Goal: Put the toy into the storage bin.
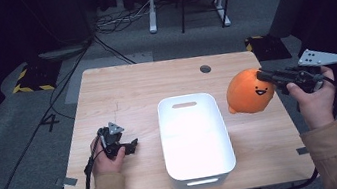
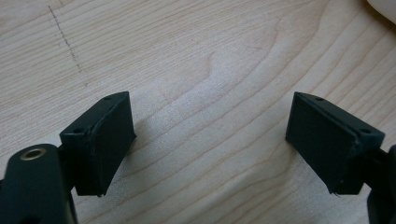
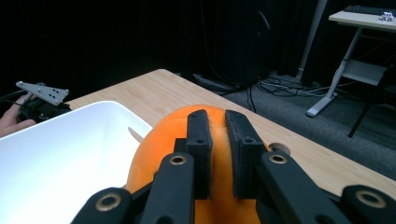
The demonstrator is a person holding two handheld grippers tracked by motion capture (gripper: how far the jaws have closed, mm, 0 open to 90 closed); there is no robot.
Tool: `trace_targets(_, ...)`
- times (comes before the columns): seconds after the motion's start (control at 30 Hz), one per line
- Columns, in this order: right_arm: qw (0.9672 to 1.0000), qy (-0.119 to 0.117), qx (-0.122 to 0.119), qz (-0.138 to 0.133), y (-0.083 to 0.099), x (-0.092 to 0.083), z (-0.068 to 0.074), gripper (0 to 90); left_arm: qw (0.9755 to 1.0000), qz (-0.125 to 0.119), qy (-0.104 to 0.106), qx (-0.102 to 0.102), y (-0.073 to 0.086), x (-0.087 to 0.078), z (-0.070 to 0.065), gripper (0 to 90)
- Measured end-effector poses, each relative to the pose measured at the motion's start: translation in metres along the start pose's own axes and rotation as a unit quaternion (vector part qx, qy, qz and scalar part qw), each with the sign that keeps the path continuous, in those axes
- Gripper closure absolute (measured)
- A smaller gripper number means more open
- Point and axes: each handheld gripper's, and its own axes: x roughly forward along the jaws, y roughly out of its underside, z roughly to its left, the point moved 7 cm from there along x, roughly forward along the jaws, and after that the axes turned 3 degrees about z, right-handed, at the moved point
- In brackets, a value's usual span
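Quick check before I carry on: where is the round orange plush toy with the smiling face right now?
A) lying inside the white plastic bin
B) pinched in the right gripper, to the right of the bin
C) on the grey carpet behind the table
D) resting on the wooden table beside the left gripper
B: the right gripper is shut on the round orange plush toy, right of the white plastic bin.

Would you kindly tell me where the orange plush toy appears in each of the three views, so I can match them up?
High view: the orange plush toy sits right of centre, clamped by the right gripper beside the white bin.
Left gripper view: the toy is not in this picture.
Right gripper view: the toy is at bottom centre, pinched between the jaws.
Shared landmark: the white bin, left of the toy in both.
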Motion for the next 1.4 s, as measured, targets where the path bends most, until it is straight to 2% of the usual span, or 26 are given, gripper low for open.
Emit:
trace_targets(0.3, 0.9998, -0.007, -0.01, -0.016, -0.02, -0.004, 0.01, 81.2, 1.0, 0.0, 0.0, -0.001, 0.0, 0.0, 0.0, 15.6)
trace_targets(0.47, 0.9992, -0.026, -0.025, -0.016, -0.033, 0.001, 0.026, 81.2, 1.0, -0.001, 0.0, -0.001, 0.0, 0.0, 0.0, 15.6)
trace_targets(0.73, 0.9972, -0.062, -0.039, -0.018, -0.049, 0.022, 0.046, 81.2, 1.0, 0.002, -0.005, 0.0, 0.0, 0.0, 0.0, 15.7)
trace_targets(0.8, 0.996, -0.076, -0.045, -0.017, -0.054, 0.032, 0.055, 81.2, 1.0, 0.003, -0.005, 0.0, 0.0, -0.001, 0.0, 15.7)
trace_targets(1.0, 0.9941, -0.096, -0.051, -0.01, -0.059, 0.048, 0.069, 81.2, 1.0, 0.003, -0.005, -0.001, 0.0, -0.001, 0.0, 15.7)
trace_targets(1.07, 0.9927, -0.106, -0.056, -0.007, -0.061, 0.06, 0.078, 81.2, 1.0, 0.004, -0.005, -0.001, 0.0, -0.001, 0.0, 15.7)
trace_targets(1.3, 0.9907, -0.122, -0.061, -0.001, -0.064, 0.079, 0.094, 81.1, 1.0, 0.001, -0.006, -0.003, 0.0, 0.0, -0.001, 15.7)
trace_targets(1.4, 0.9902, -0.125, -0.063, 0.0, -0.067, 0.086, 0.1, 81.2, 1.0, 0.004, -0.005, 0.004, 0.001, -0.001, -0.002, 15.7)
